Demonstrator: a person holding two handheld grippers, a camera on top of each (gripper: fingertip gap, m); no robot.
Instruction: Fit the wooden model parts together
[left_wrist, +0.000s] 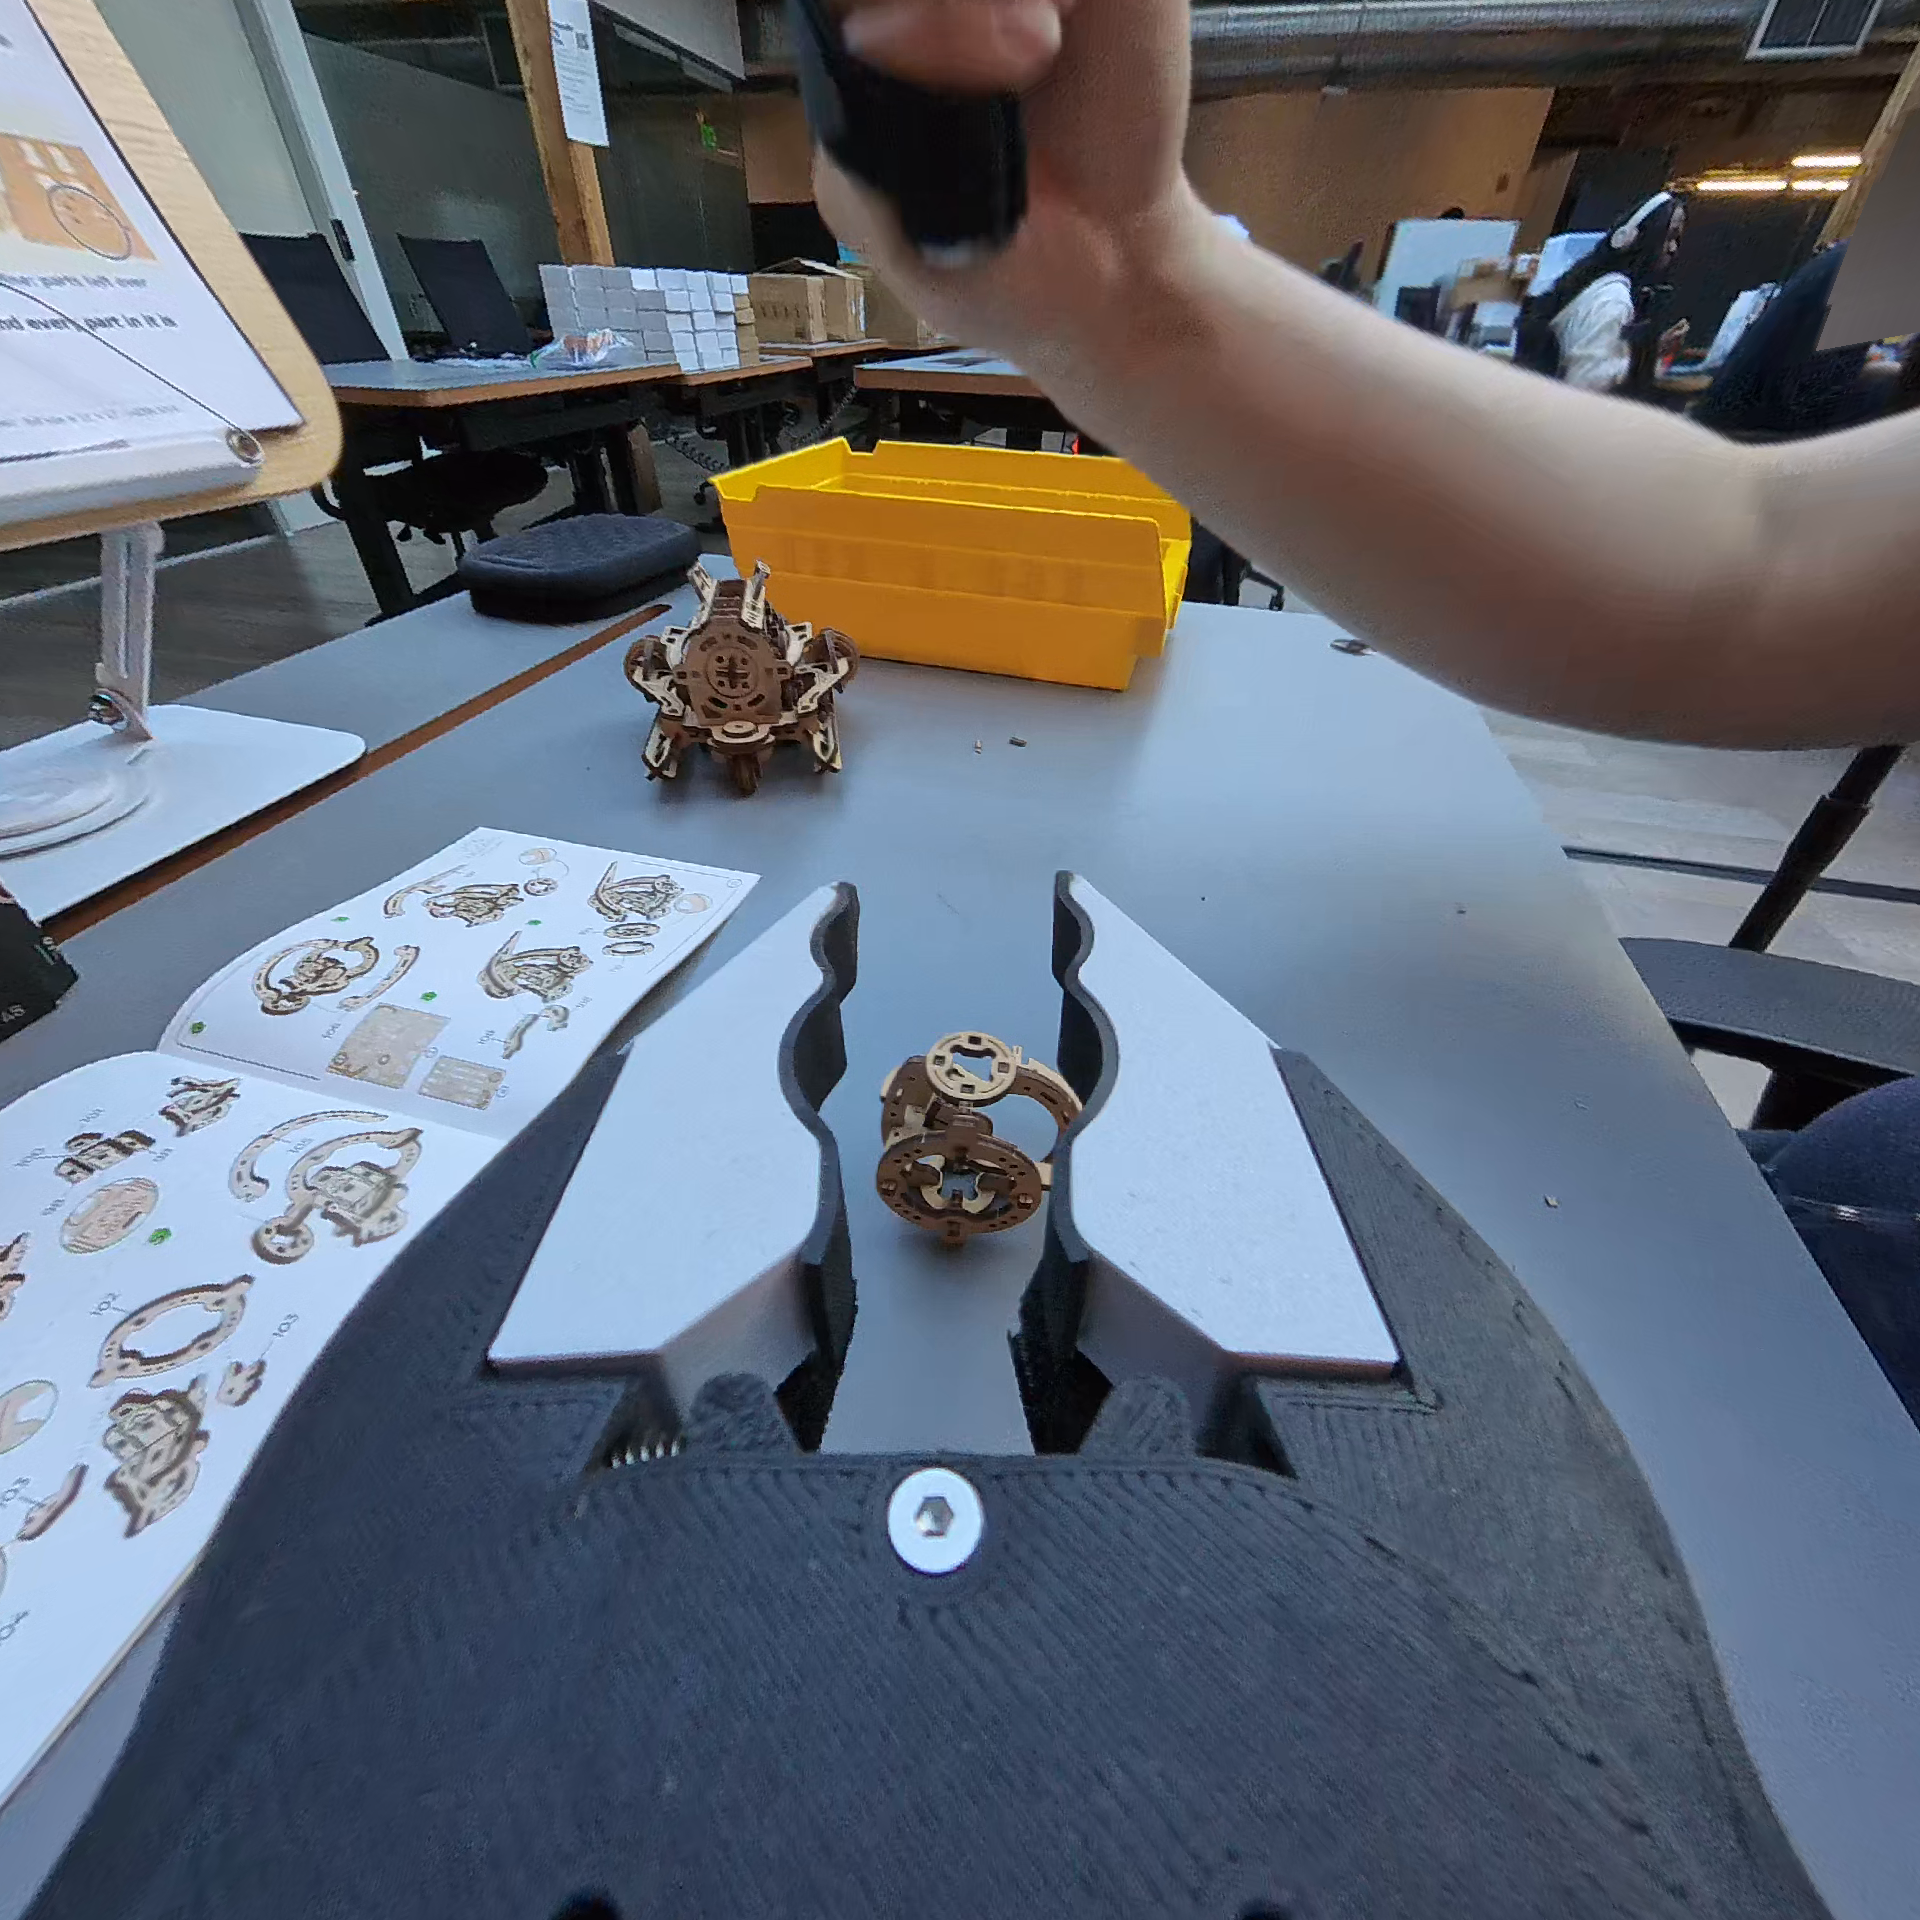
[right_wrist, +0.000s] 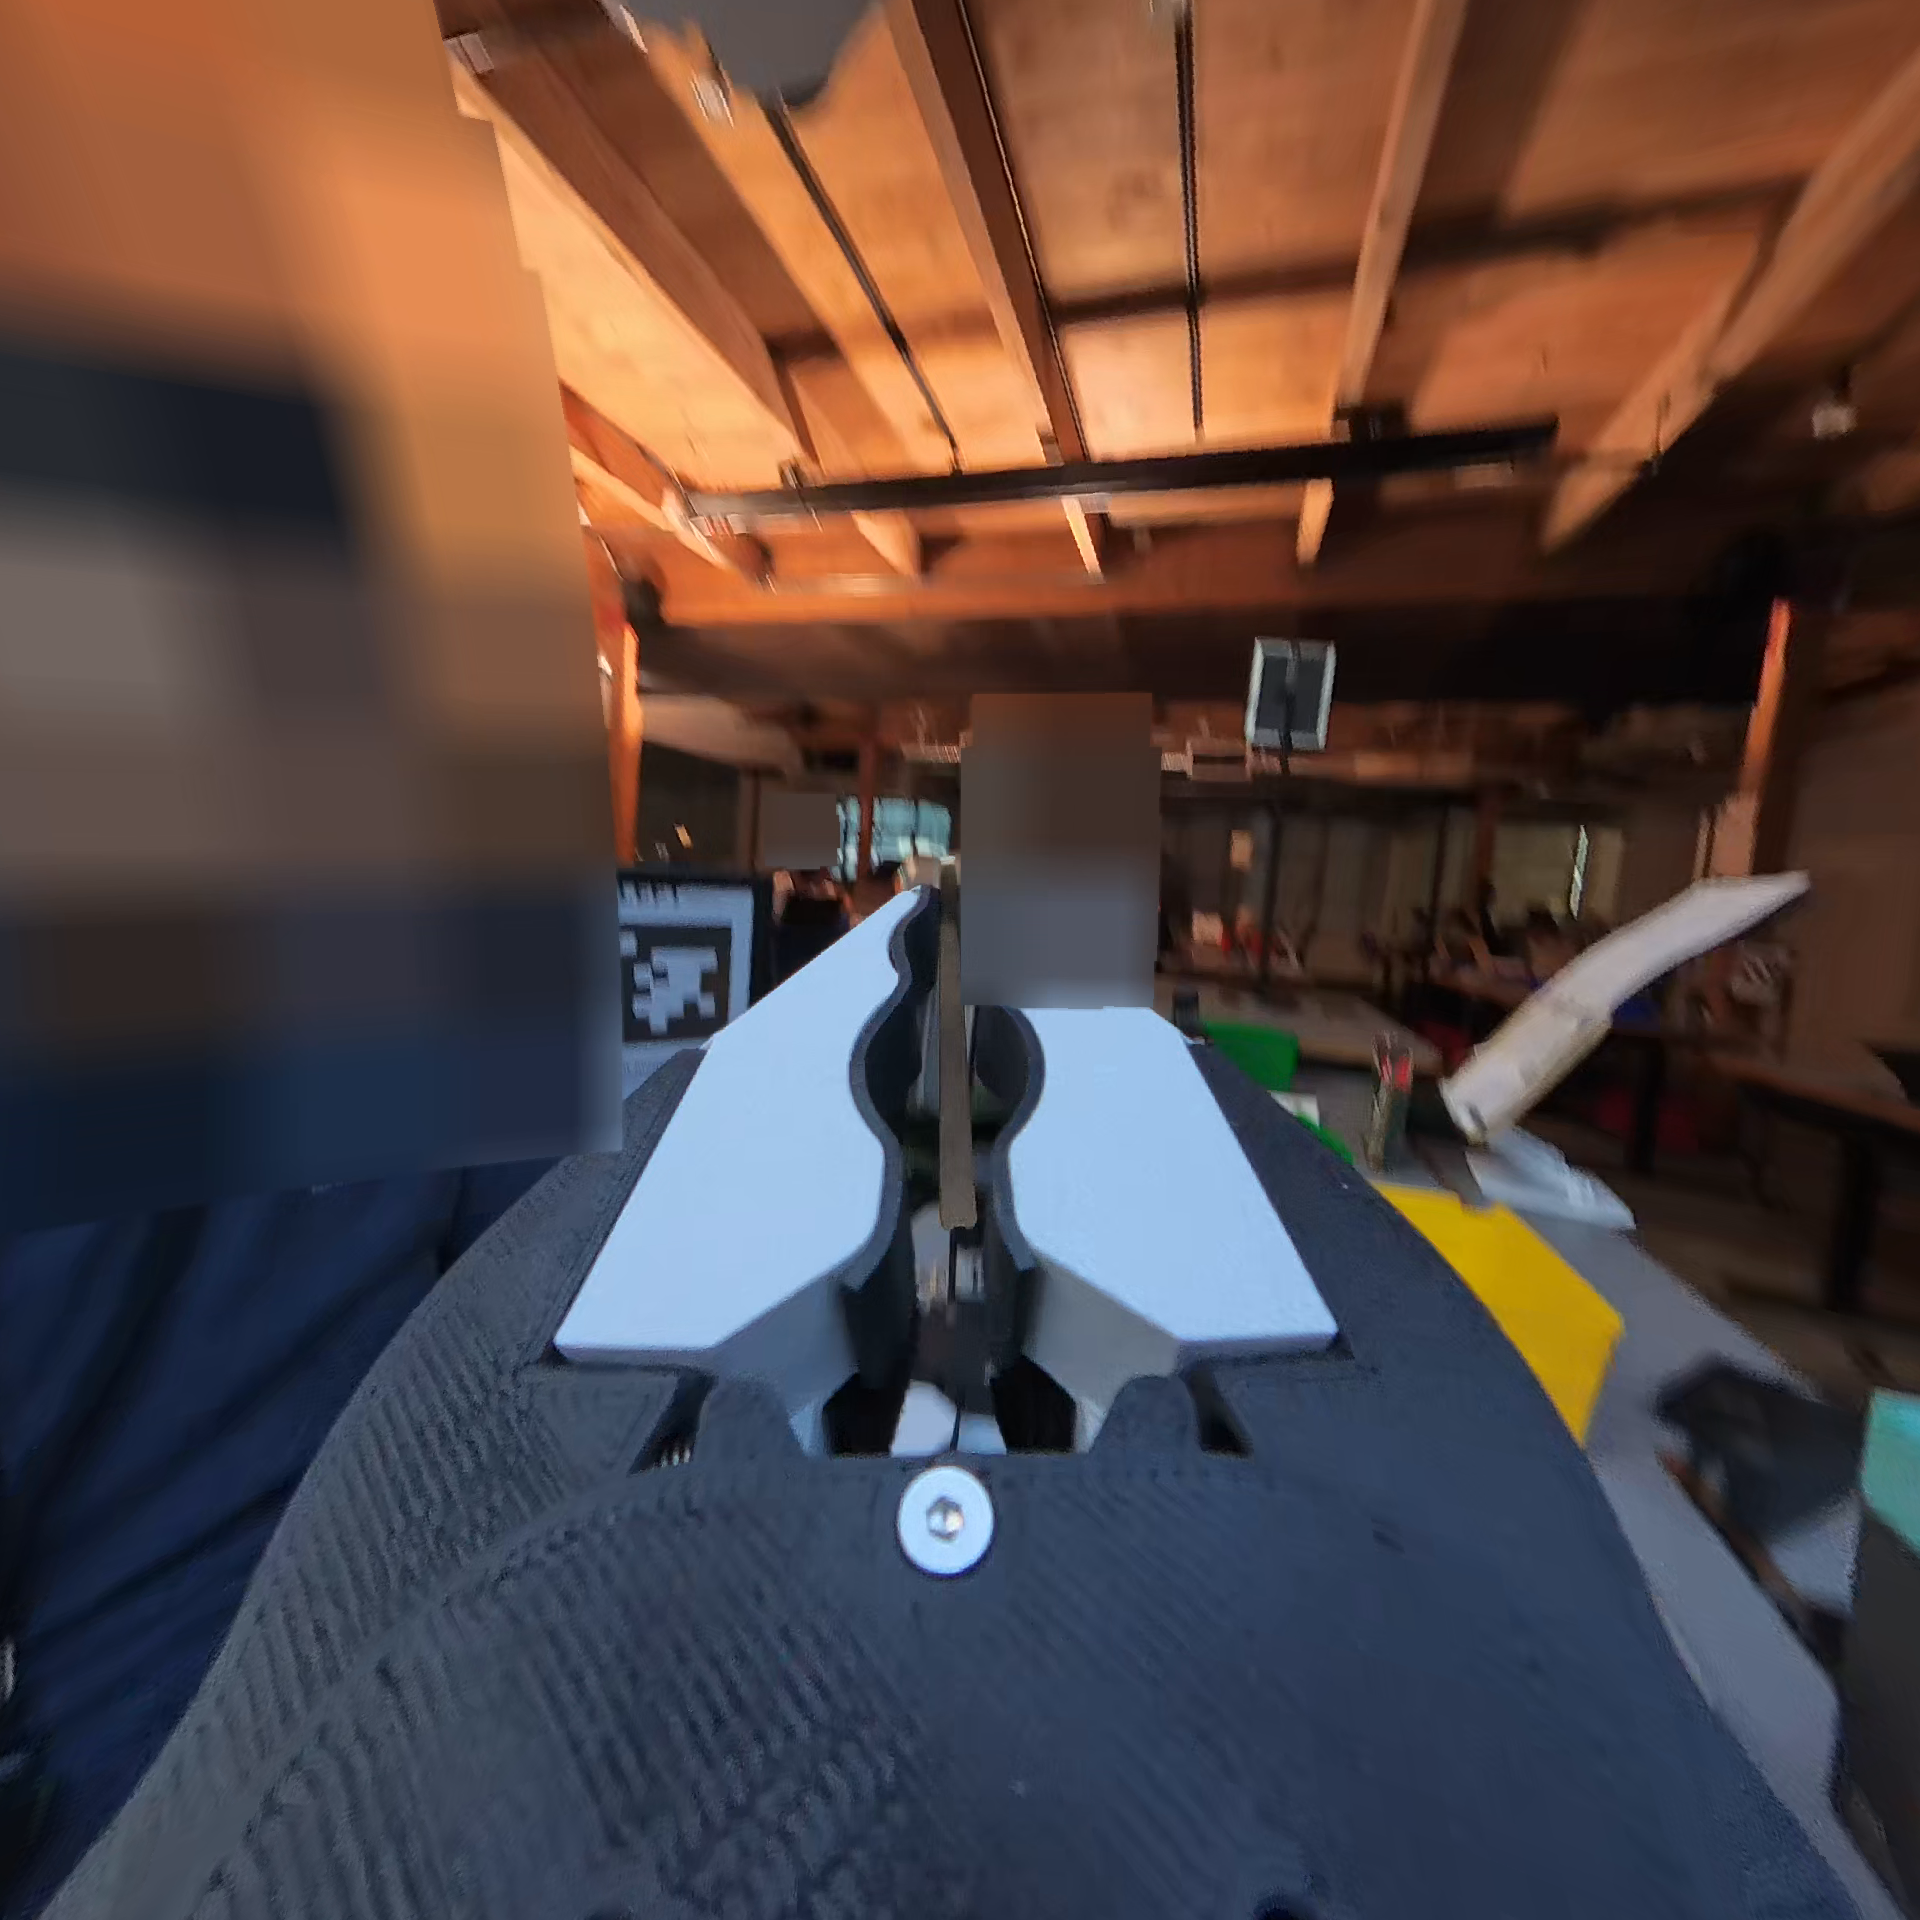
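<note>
Grey table (left_wrist: 1299, 883): fills mid-frame. Larger wooden model (left_wrist: 740, 681), many-legged, stands upper centre, before the yellow bin (left_wrist: 956, 561). Small ringed wooden subassembly (left_wrist: 971, 1138) lies frame centre between my left gripper's (left_wrist: 956, 904) spread fingers, untouched, rings facing me. My right gripper (right_wrist: 951, 935) clamps a thin wooden strip (right_wrist: 954, 1101), long axis vertical in frame.

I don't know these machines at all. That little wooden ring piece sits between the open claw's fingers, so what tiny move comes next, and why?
Probably the left claw should close gently on the small wooden ring assembly. Its fingers are open with the piece resting on the grey table between them, against one finger. The right claw, raised toward the ceiling, already pinches a thin flat wooden part, which seems ready to be fitted.
</note>
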